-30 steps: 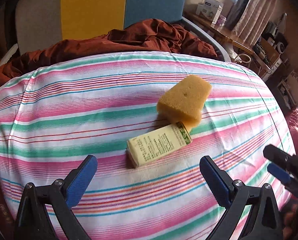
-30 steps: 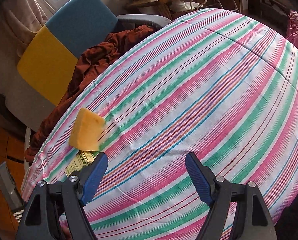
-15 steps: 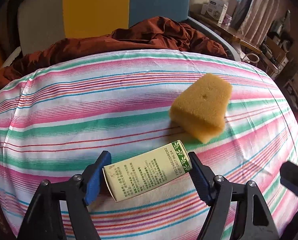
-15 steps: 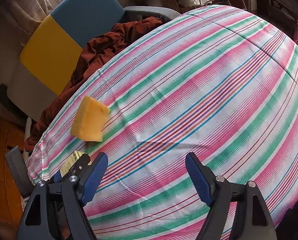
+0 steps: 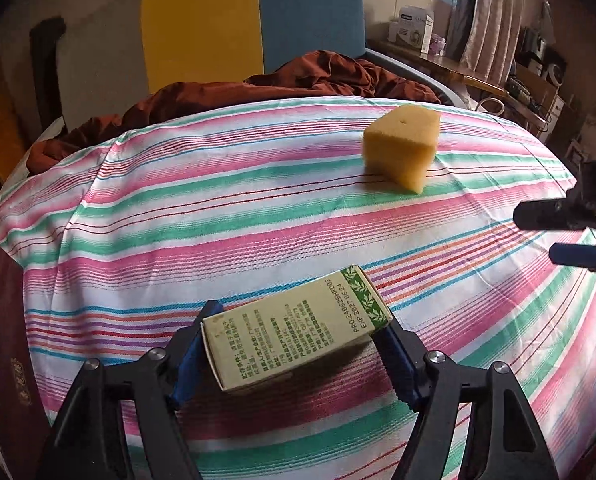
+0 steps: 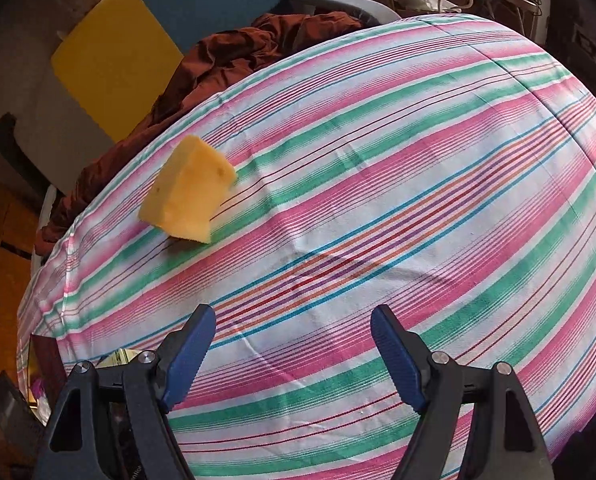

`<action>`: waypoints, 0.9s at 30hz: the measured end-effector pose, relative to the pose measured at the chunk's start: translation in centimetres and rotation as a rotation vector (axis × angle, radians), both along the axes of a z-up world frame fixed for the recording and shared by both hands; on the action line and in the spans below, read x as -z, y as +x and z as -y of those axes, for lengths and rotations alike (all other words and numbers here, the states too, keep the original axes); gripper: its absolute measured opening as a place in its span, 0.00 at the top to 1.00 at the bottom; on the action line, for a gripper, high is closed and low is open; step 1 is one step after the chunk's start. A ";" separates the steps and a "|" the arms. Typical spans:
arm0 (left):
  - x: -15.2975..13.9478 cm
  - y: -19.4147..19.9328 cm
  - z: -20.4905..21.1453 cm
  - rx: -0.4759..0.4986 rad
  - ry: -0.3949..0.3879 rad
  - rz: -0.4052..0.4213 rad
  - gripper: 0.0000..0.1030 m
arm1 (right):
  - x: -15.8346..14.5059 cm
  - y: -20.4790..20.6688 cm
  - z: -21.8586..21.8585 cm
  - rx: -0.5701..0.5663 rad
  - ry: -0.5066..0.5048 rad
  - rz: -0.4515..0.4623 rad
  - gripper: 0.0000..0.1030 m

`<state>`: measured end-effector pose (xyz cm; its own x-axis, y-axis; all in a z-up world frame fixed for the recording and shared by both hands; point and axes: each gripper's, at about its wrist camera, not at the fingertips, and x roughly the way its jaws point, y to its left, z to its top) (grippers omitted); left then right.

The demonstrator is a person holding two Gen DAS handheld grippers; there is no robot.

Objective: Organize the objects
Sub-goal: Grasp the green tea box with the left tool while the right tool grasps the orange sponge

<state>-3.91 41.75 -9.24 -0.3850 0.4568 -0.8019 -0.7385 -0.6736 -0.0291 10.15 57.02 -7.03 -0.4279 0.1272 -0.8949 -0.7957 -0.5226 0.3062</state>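
Note:
My left gripper (image 5: pixel 298 344) is shut on a pale green printed carton (image 5: pixel 294 330), holding it by its two ends a little above the striped cloth (image 5: pixel 218 216). A yellow sponge wedge (image 5: pixel 401 146) lies on the cloth further back and to the right; it also shows in the right wrist view (image 6: pixel 188 192). My right gripper (image 6: pixel 294 348) is open and empty over the cloth, with the sponge ahead to its left. The right gripper's fingers (image 5: pixel 553 216) show at the right edge of the left wrist view.
A rust-brown blanket (image 5: pixel 282 84) is heaped behind the cloth against a yellow and blue chair back (image 5: pixel 254 20). A dark red booklet (image 5: pixel 6 340) stands at the cloth's left edge. A cluttered desk (image 5: pixel 457 68) with a white box is at the back right.
My left gripper moved forward over the carton, shut on its ends and lifted it off the cloth, away from the sponge. My right gripper stayed open and shifted slightly.

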 end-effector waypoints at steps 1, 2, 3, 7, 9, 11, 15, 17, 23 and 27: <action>0.1 -0.1 0.0 0.000 0.004 0.000 0.27 | 0.2 -0.4 0.2 -0.016 0.002 0.008 0.21; 0.1 -0.1 -0.1 0.002 0.005 -0.005 0.27 | 0.3 -0.7 0.4 -0.028 0.006 0.014 0.21; 0.2 -0.1 0.1 0.002 0.009 -0.007 0.27 | 0.3 -0.9 0.4 -0.039 0.013 0.018 0.21; 0.2 -0.2 0.5 0.001 0.030 0.001 0.27 | 0.1 -1.7 1.0 -0.086 0.040 0.012 0.20; 0.2 -0.1 0.7 0.001 0.040 0.005 0.27 | -0.3 -2.3 1.3 -0.107 0.042 0.002 0.18; 0.2 -0.1 0.7 0.001 0.043 0.006 0.27 | -0.6 -3.2 1.1 -0.107 0.045 0.004 0.18; 0.2 -0.2 0.7 0.000 0.055 0.010 0.27 | -1.5 -6.6 -0.6 -0.069 0.035 -0.042 0.14; 0.2 -0.3 0.8 0.000 0.064 0.016 0.27 | -1.4 -9.4 -1.9 -0.058 0.031 -0.047 0.14; 0.2 -0.5 1.1 -0.001 0.083 0.026 0.27 | 0.2 -14.6 -4.3 -0.042 -0.015 0.011 0.14; 0.3 -0.4 1.2 0.000 0.082 0.021 0.27 | 2.0 -15.4 -4.7 -0.059 -0.023 0.062 0.38</action>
<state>-4.31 40.60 -9.54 -0.3689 0.5211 -0.7697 -0.7371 -0.6685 -0.0993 -5.22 61.71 -9.03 -0.3774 0.0829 -0.9223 -0.7818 -0.5624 0.2693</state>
